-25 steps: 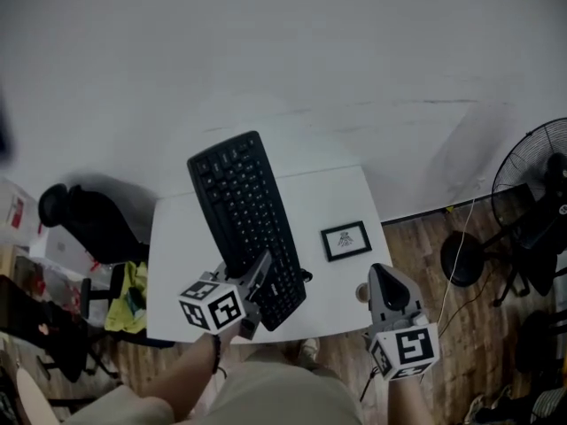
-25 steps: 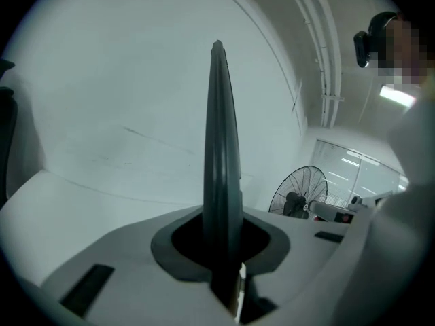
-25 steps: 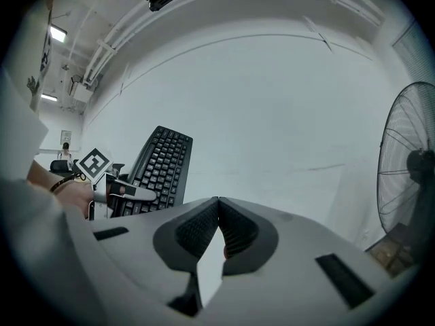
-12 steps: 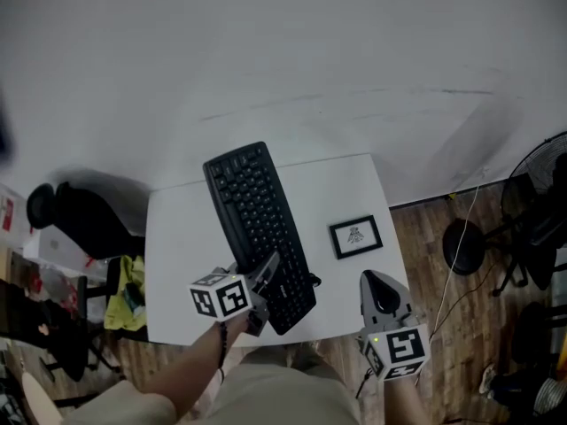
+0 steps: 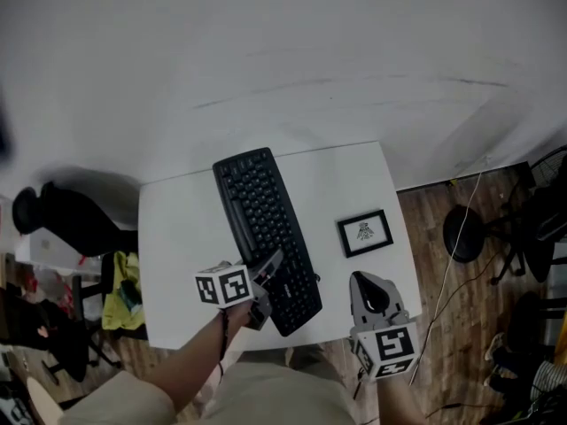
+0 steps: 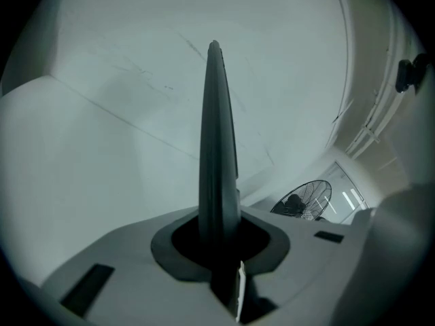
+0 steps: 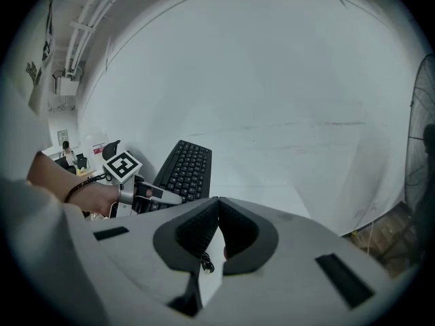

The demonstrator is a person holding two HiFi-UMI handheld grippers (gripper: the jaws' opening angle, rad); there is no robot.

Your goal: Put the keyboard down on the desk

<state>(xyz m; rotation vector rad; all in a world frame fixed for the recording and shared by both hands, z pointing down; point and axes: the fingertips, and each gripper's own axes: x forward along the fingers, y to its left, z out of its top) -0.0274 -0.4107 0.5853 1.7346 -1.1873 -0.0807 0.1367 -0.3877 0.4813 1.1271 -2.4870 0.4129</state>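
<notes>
My left gripper [image 5: 268, 271] clamps the black keyboard [image 5: 260, 212] by its near end over the white desk [image 5: 182, 237]; the right gripper [image 5: 369, 290] has its jaws together, empty. Held one-ended, the keyboard may pivot and slap down

The keyboard [image 5: 264, 228] runs slantwise over the middle of the desk [image 5: 182, 237]. Its far end points toward the wall behind and its near end is at the front edge, where my left gripper [image 5: 268, 271] has it between the jaws. Whether it rests on the top I cannot tell. To its right, apart from it, a framed picture [image 5: 365, 232] lies on the desk. My right gripper [image 5: 363, 282] hangs before that frame, at the front right corner. A chair [image 5: 71, 220] stands left of the desk, and a fan's stand [image 5: 465, 235] stands right of it on the floor.
</notes>
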